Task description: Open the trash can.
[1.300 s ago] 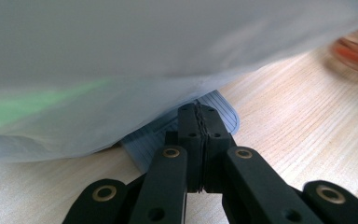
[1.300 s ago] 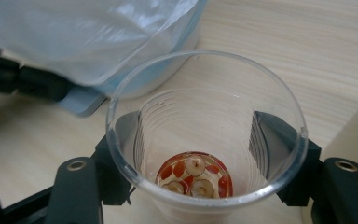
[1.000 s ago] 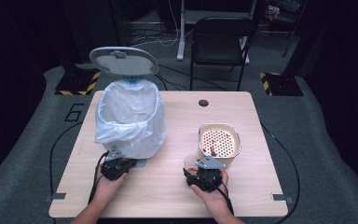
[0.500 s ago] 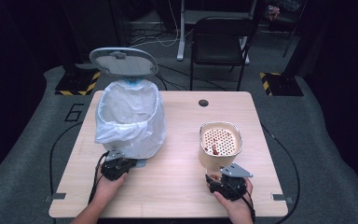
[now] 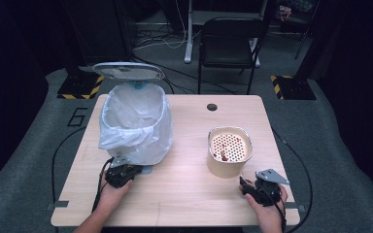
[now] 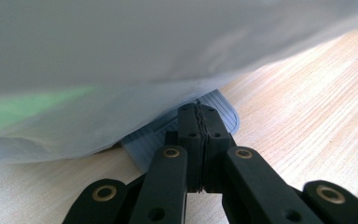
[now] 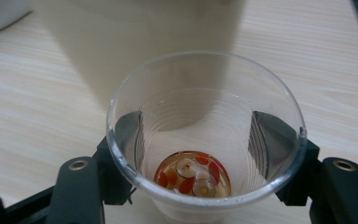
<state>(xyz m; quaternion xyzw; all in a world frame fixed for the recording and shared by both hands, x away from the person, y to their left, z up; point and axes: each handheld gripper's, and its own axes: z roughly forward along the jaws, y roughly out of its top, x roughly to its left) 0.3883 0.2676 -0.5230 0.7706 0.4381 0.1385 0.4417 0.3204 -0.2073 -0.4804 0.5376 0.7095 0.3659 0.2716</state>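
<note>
Clear plastic cup (image 7: 205,140), with a little liquid and red-and-white bits at its bottom, sits pinched between the jaws of the right gripper (image 7: 204,135), one pad pressing on each side of its wall, near the table's front right corner. Just beyond those fingers stands a beige strainer basket (image 5: 228,150) with a perforated insert and a few scraps in it. Across the table (image 5: 189,194), the left gripper (image 6: 200,122) has its fingers pressed together and bears down on the grey pedal (image 6: 221,108) of a pedal bin (image 5: 135,124), whose white liner bulges right above the fingertips and whose lid (image 5: 128,71) stands raised. Squeezing the thin cup too hard could buckle it and slop the liquid; easing off the pedal would likely drop the lid.
</note>
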